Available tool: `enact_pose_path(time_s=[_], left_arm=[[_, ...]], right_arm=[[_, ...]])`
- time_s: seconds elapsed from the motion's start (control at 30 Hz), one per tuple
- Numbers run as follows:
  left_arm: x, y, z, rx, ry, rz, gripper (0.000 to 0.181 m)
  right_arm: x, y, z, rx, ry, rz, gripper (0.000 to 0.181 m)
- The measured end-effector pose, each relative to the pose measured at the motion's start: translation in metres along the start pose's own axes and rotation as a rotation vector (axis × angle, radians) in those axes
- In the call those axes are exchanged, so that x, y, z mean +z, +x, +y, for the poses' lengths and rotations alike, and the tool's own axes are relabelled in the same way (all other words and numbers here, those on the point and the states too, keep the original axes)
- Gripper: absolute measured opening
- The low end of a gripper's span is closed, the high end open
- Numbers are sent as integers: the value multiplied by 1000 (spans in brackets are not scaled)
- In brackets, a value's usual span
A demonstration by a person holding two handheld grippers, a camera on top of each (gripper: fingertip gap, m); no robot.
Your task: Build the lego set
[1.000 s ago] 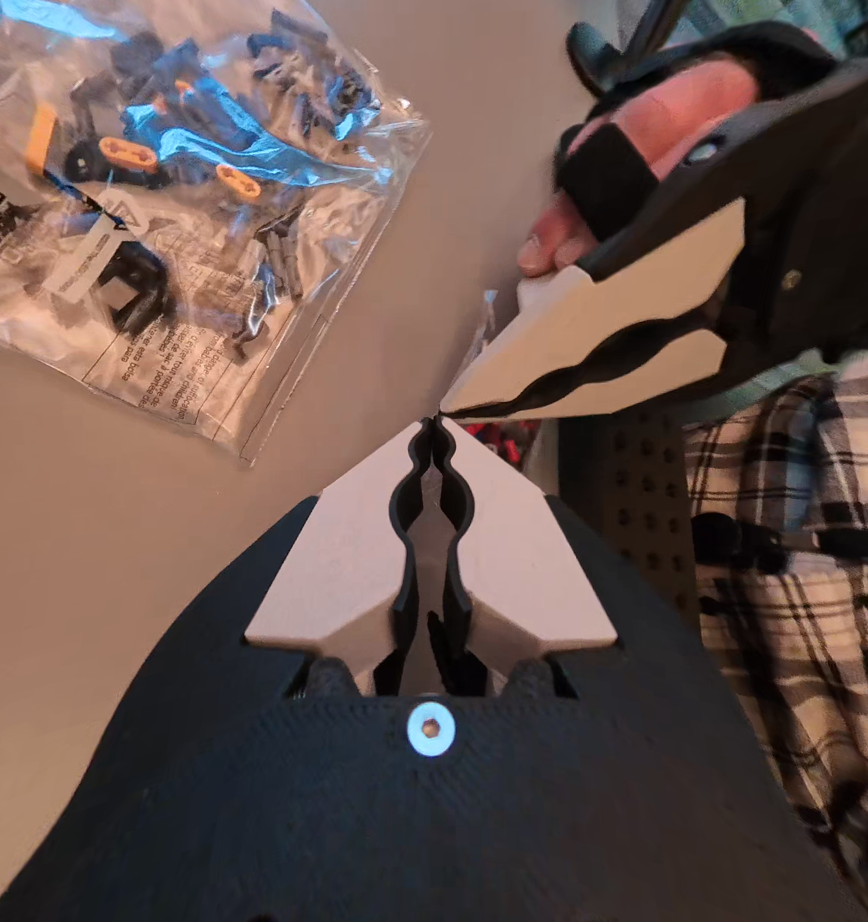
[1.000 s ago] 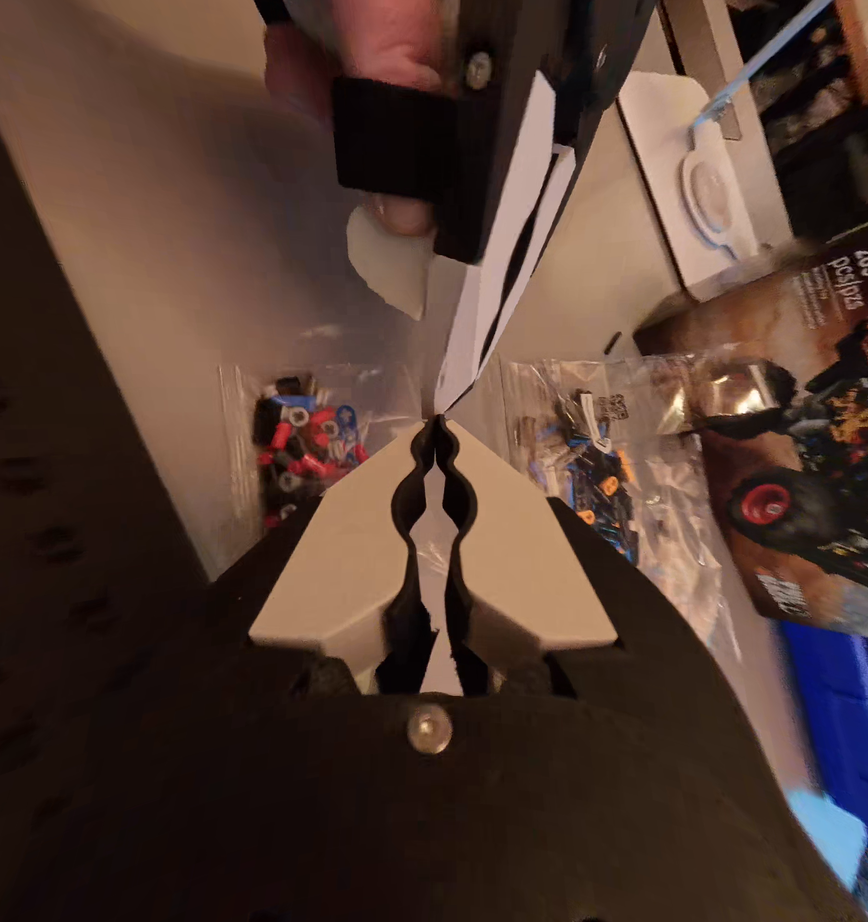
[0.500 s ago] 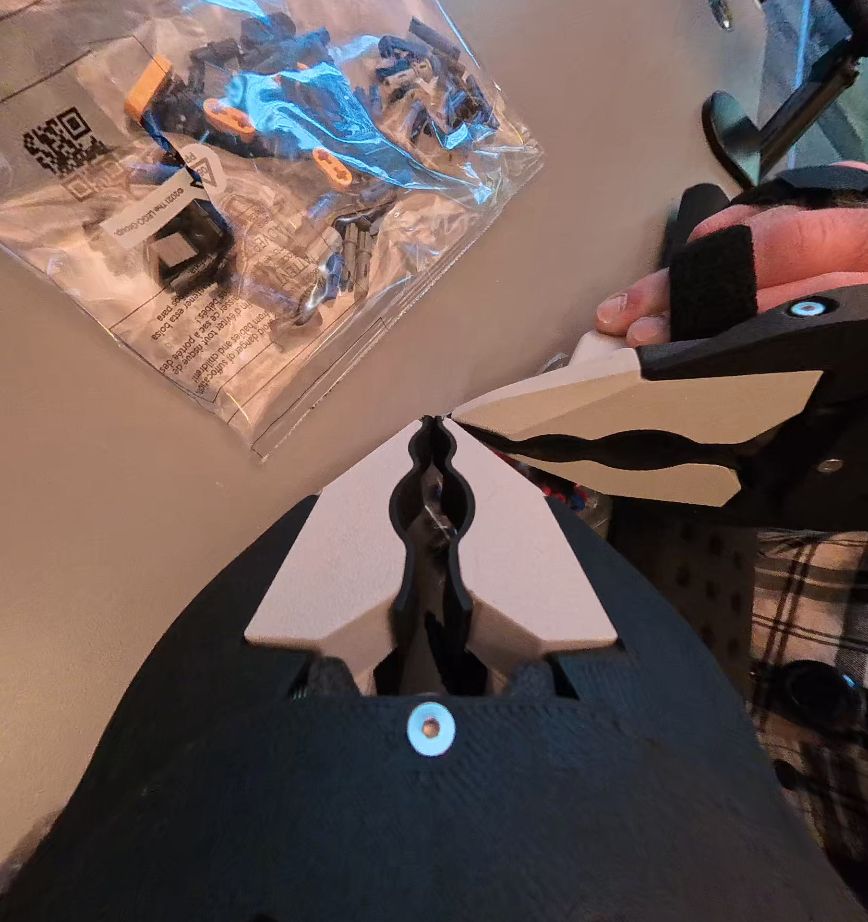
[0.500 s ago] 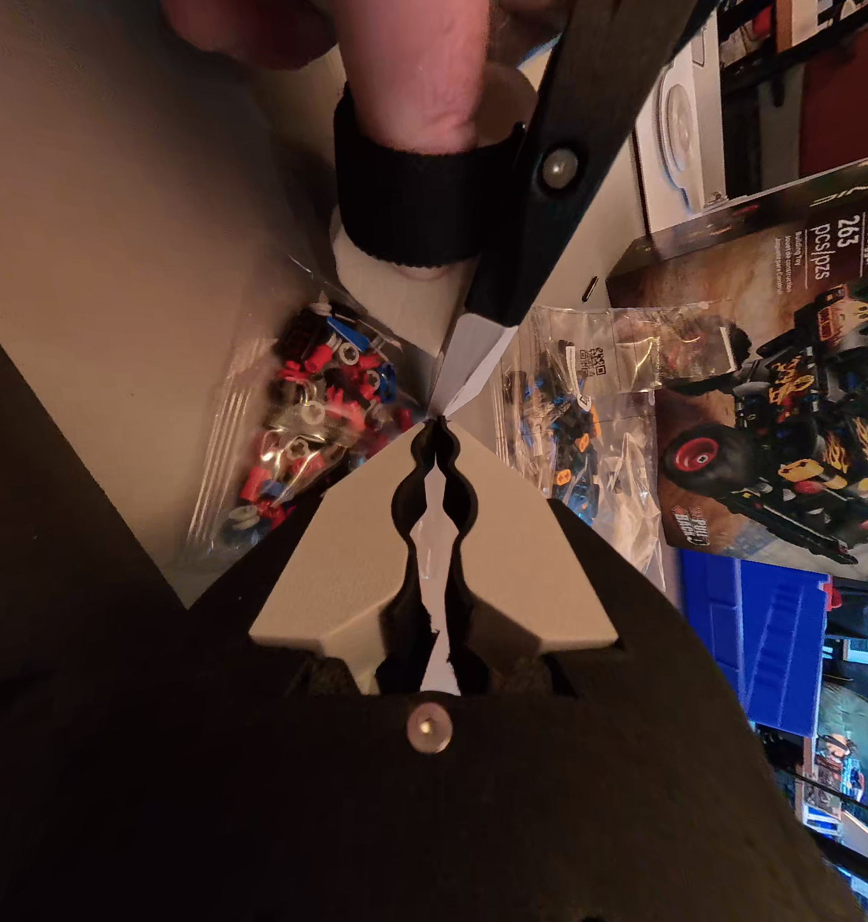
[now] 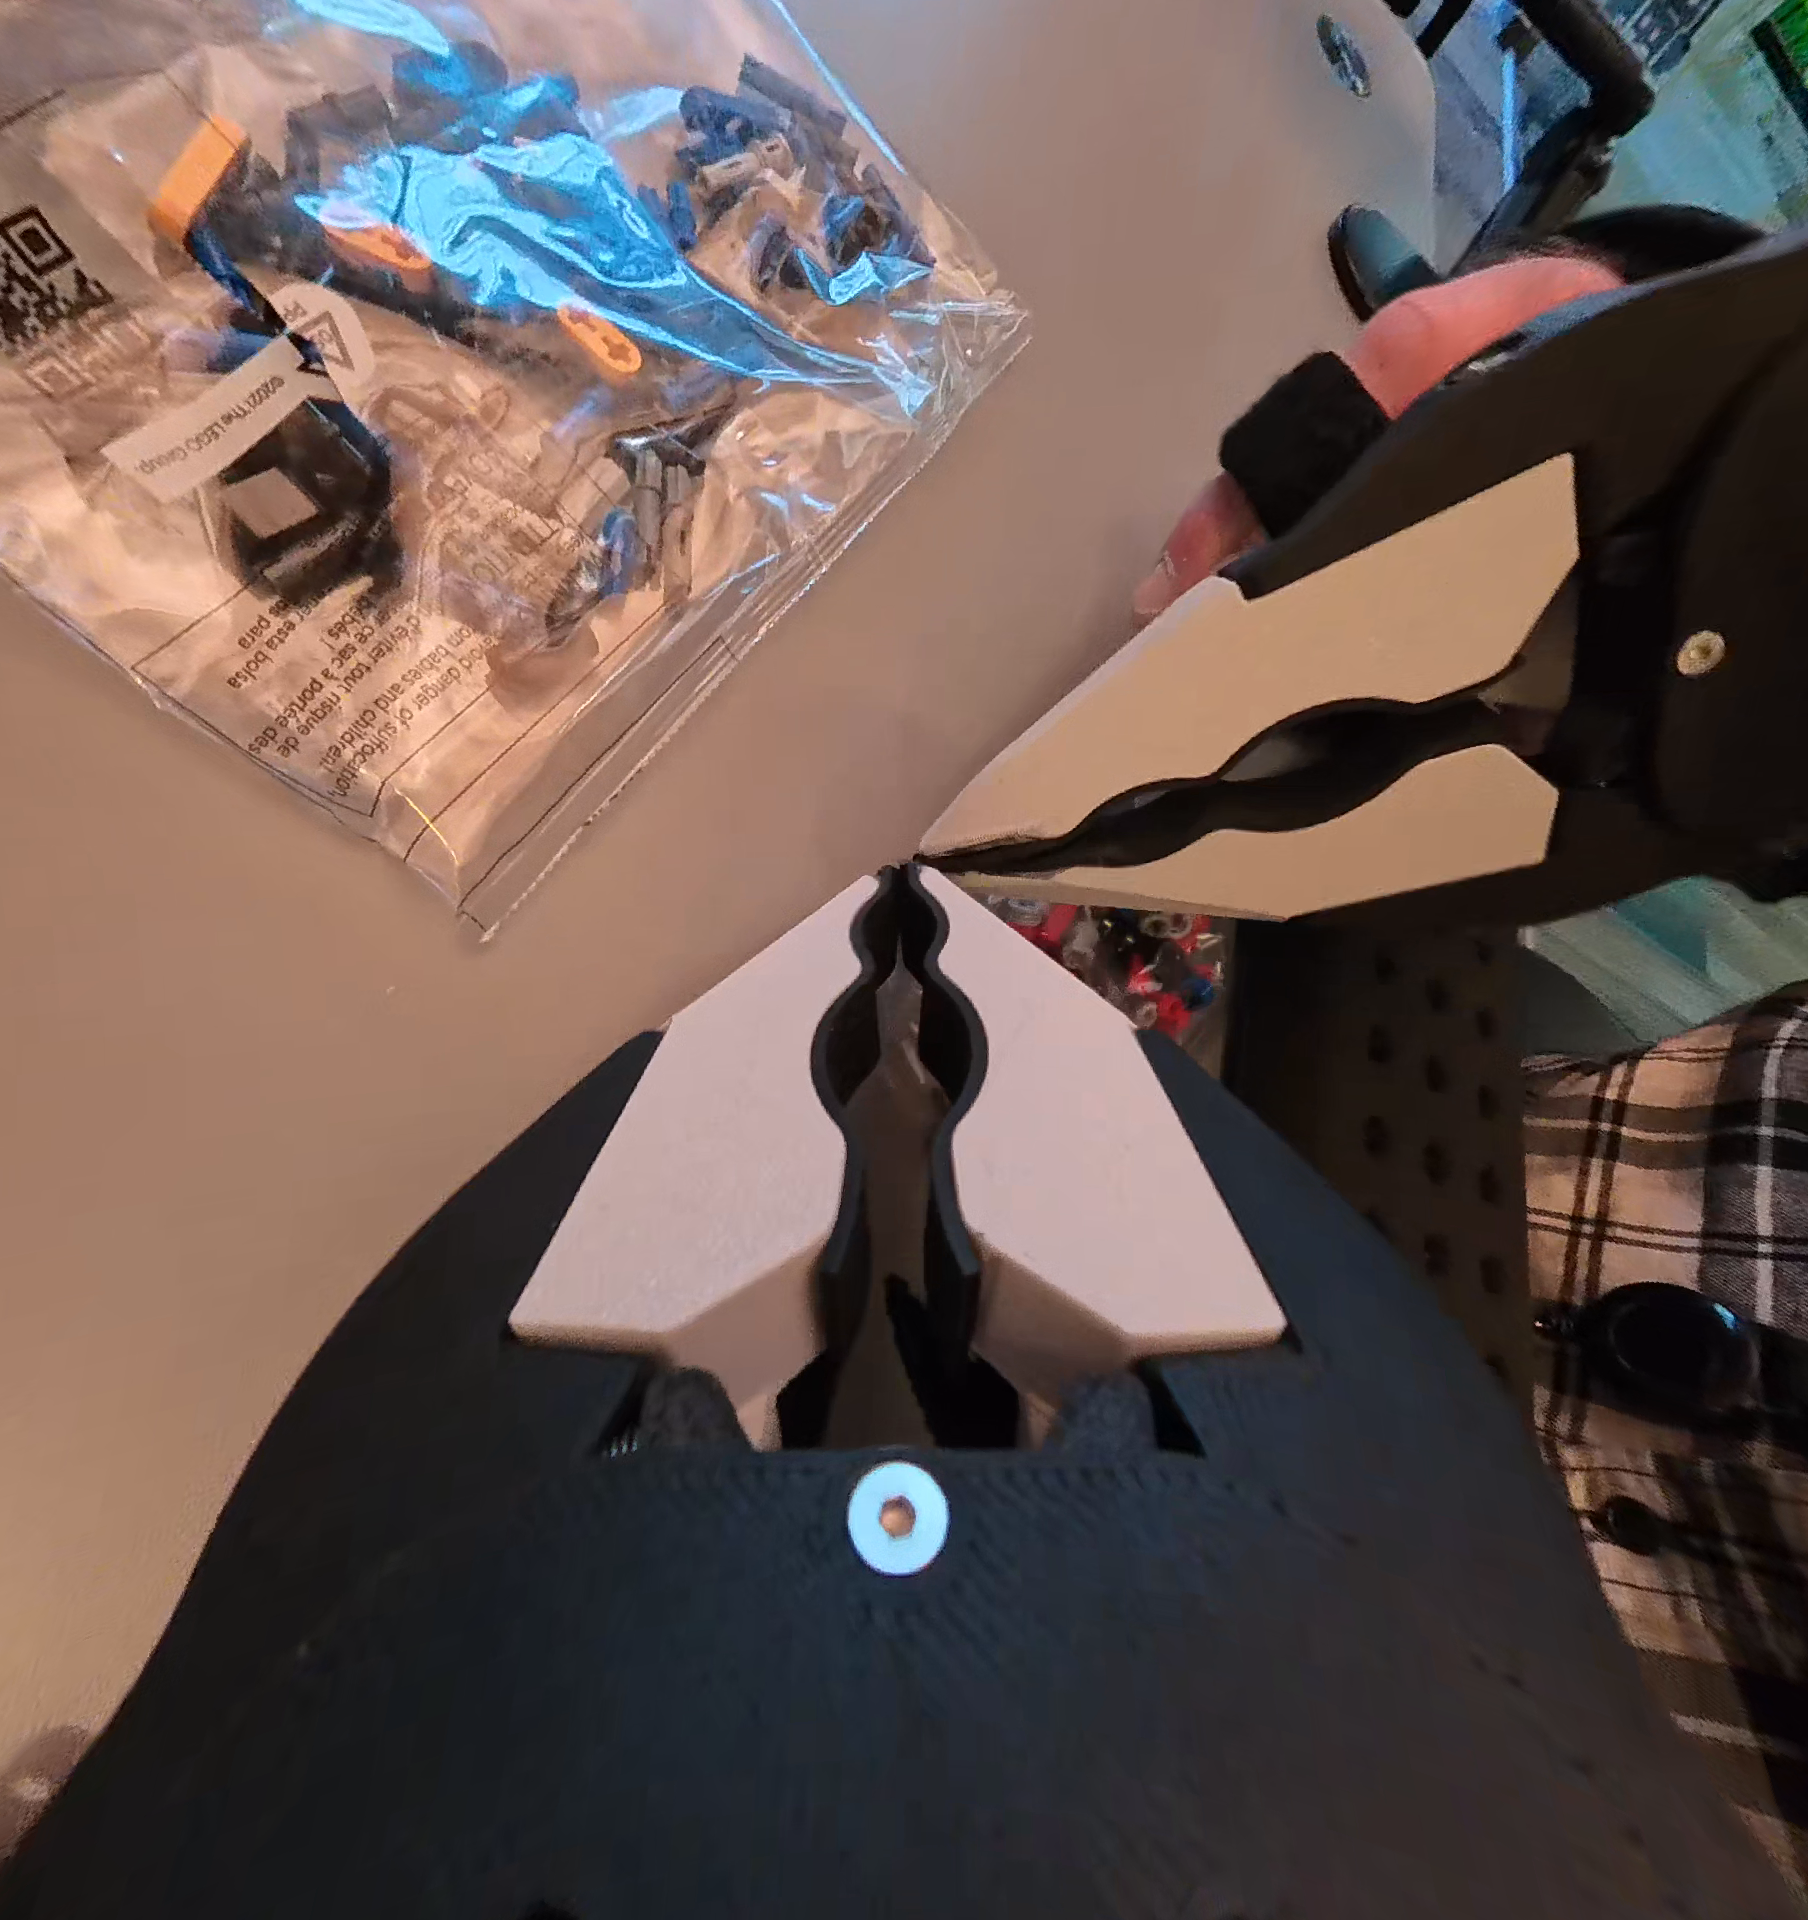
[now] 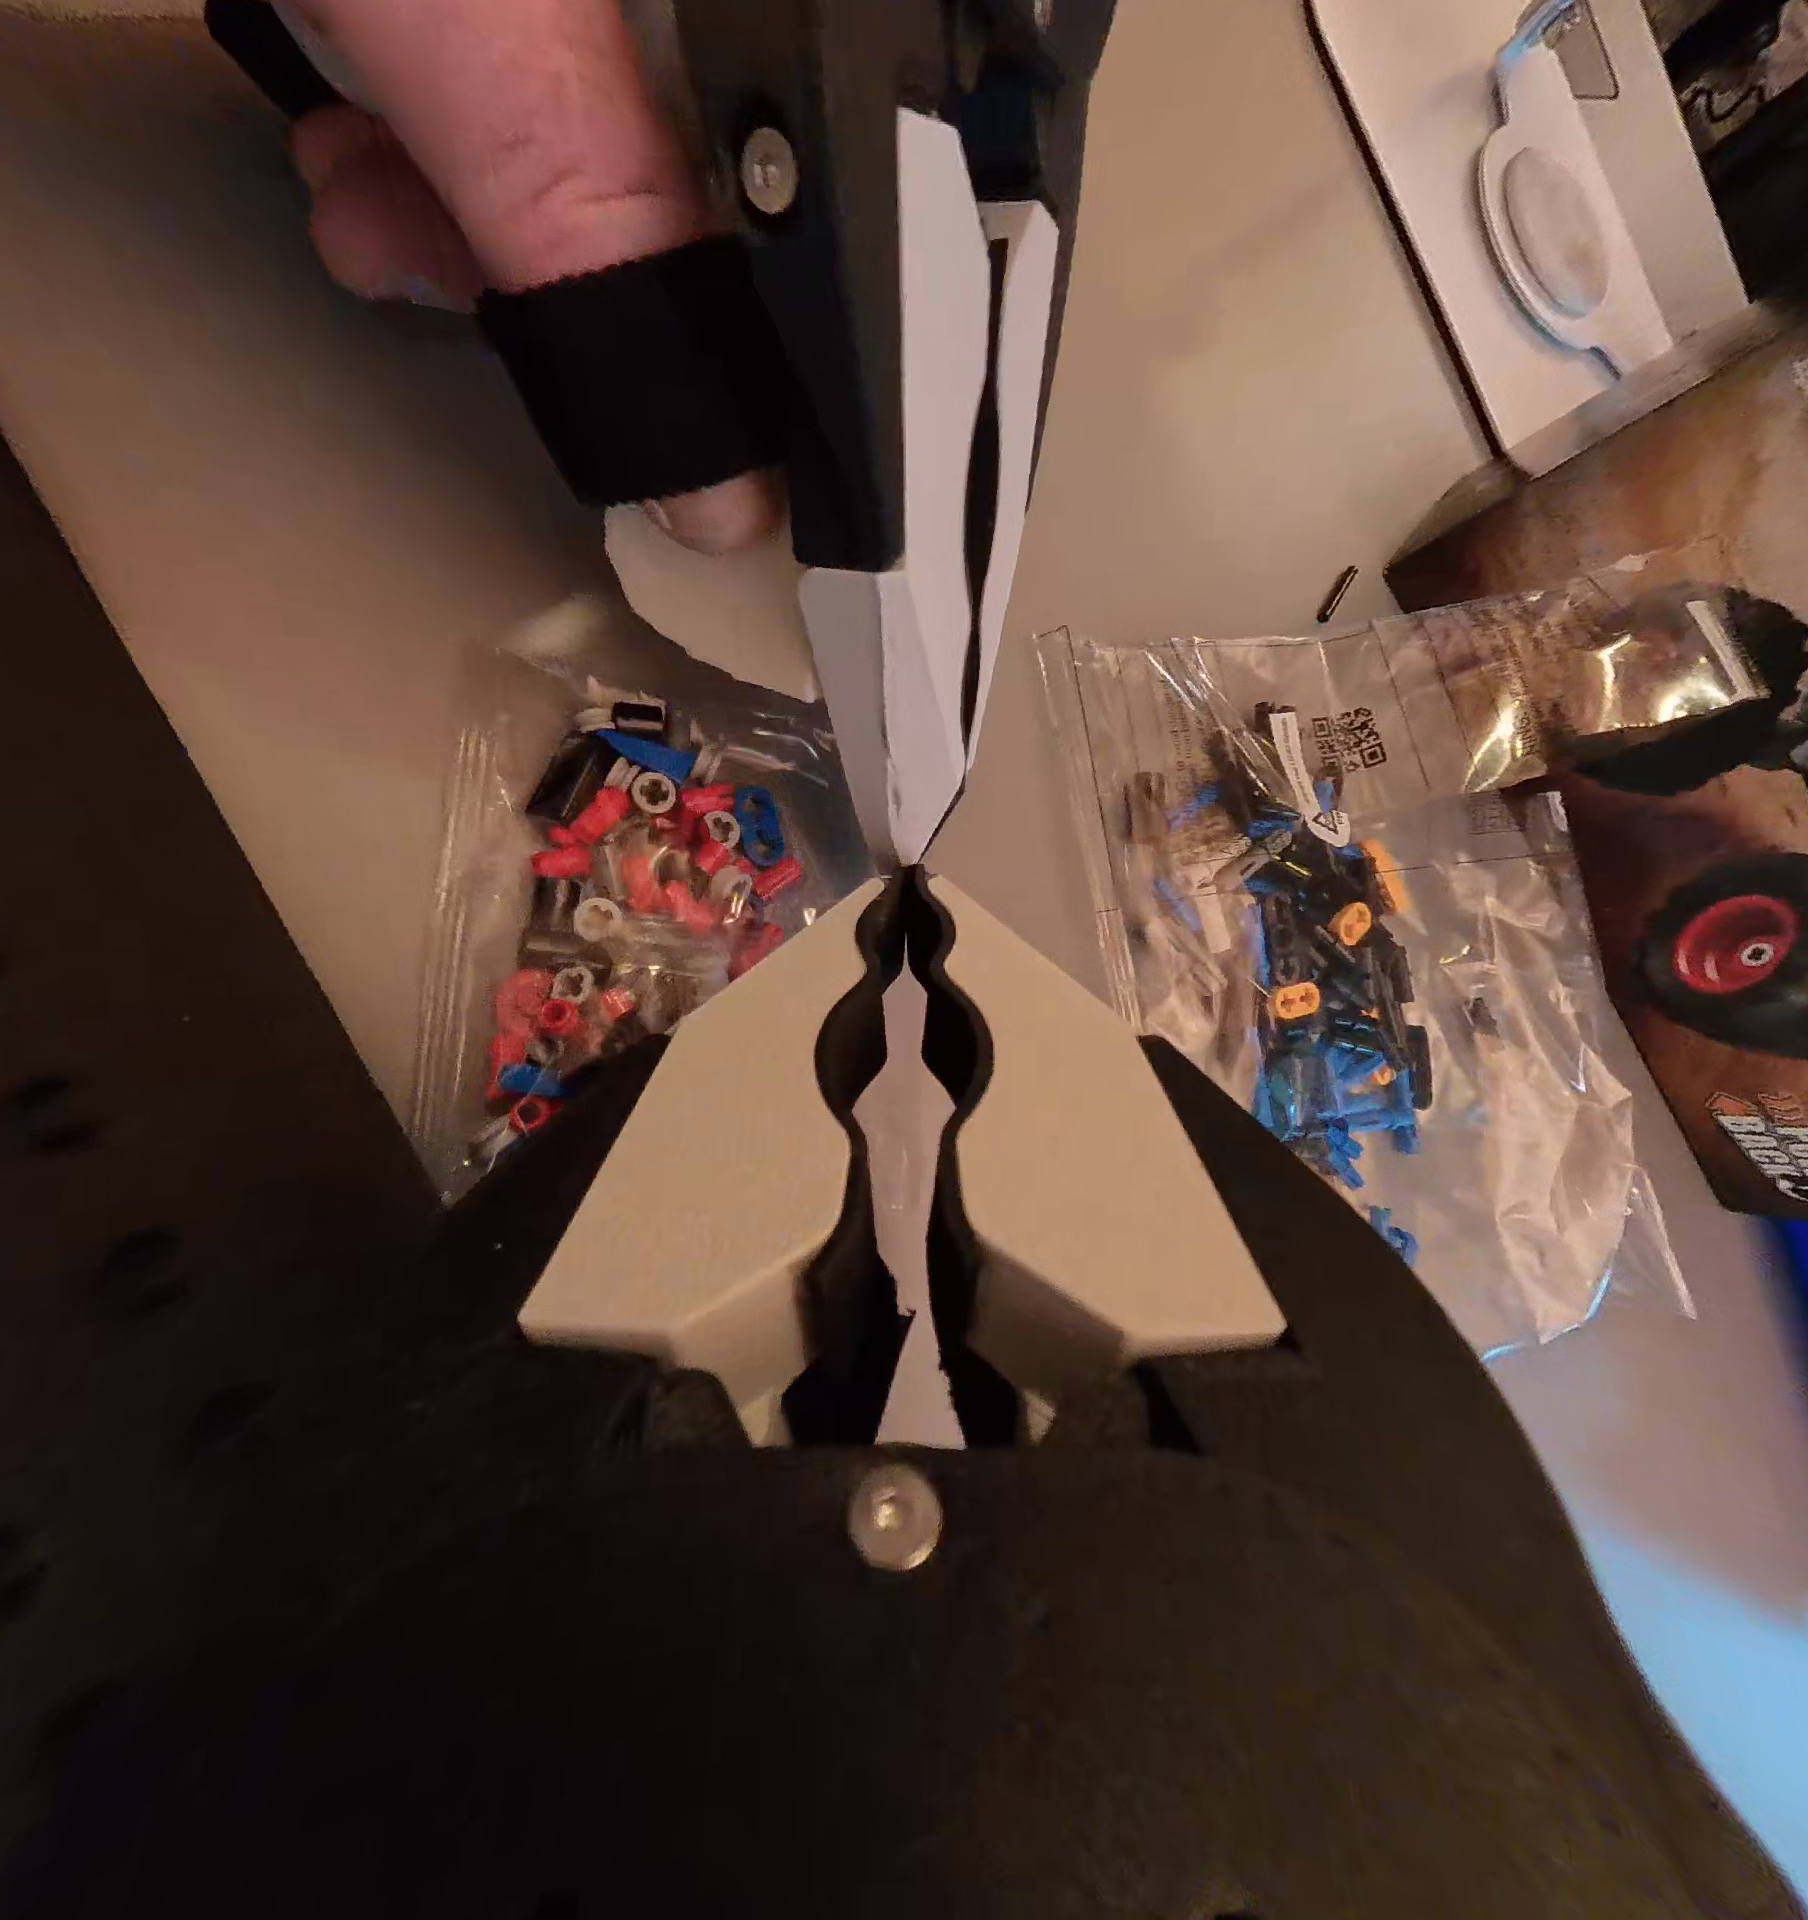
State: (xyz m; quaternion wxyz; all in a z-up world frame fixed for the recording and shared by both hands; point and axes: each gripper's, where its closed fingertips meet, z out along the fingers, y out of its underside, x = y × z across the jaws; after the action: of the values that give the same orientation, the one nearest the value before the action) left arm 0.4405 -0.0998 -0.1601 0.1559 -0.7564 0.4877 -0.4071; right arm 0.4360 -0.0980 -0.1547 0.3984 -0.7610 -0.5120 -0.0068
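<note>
Beige worktop [image 5: 204, 1039] carries everything. The lego box [image 6: 1710, 935] lies at its far side, overlapped by the bag of blue and orange pieces [image 6: 1326, 987]. Nearer the worktop's edge, the bag of red and grey pieces [image 6: 630, 925] hangs from my grip. My left gripper [image 5: 902, 883] and right gripper [image 6: 910, 883] meet tip to tip, each with fingers pressed together on that bag's clear plastic.

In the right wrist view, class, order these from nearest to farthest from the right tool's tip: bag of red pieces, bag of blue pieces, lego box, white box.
1. Bag of red pieces, just left of the right tool.
2. Bag of blue pieces, right.
3. Lego box, far right.
4. White box, upper right corner.
</note>
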Motion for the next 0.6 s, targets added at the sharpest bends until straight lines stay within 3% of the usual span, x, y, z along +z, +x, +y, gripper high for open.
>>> enact_pose_path(time_s=[0.13, 0.2, 0.27, 0.33, 0.43, 0.6], left_arm=[[2, -11, -4, -19, 12, -79, 0], [-3, -35, -16, -1, 48, -228, 0], [6, -23, -15, 10, 17, -185, 0], [8, -19, -14, 56, 20, -205, 0], [-1, -31, -17, 13, 27, -208, 0], [-14, -13, -27, 13, 118, -88, 0]], right_arm=[[5, 0, 1, -112, -63, 100, 0], [4, -30, -24, -99, 33, -16, 0], [9, -35, -29, -199, 5, 58, 0], [3, -16, -24, -47, 34, 31, 0], [-8, -14, -15, -42, 51, 20, 0], [-28, 8, -13, 154, 166, -18, 0]])
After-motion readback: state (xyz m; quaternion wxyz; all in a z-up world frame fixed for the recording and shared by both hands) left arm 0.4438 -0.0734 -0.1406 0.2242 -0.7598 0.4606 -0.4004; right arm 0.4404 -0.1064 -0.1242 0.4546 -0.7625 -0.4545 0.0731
